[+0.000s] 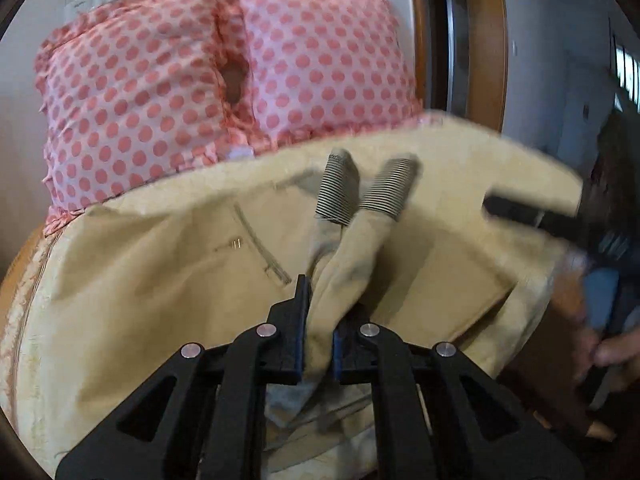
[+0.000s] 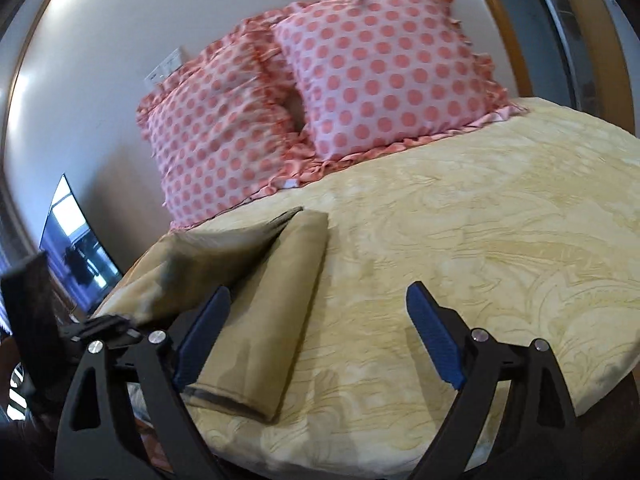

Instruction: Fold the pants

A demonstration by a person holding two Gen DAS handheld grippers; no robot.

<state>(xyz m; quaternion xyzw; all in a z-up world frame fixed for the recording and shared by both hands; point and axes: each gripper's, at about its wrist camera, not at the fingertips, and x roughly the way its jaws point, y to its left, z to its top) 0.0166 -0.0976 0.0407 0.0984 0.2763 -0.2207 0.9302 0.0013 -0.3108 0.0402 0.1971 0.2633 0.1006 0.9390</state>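
The beige pants (image 1: 168, 280) with a zip pocket (image 1: 260, 248) lie on the bed. My left gripper (image 1: 320, 320) is shut on a bunch of the pants' leg ends, whose striped ribbed cuffs (image 1: 368, 188) stick up past the jaws. In the right wrist view the pants (image 2: 264, 320) show as a folded tan strip on the bed. My right gripper (image 2: 320, 320) is open and empty, its left finger (image 2: 204, 328) just over the strip's edge. The other gripper (image 2: 104, 332) shows at the lower left, at the pants' near end.
Two pink pillows with coral dots (image 1: 224, 80) (image 2: 360, 72) lean against the wall at the head of the bed. A pale yellow patterned bedspread (image 2: 500, 232) covers the mattress. A dark screen (image 2: 80, 252) stands at the left. A person's hand (image 1: 612, 352) is at the right edge.
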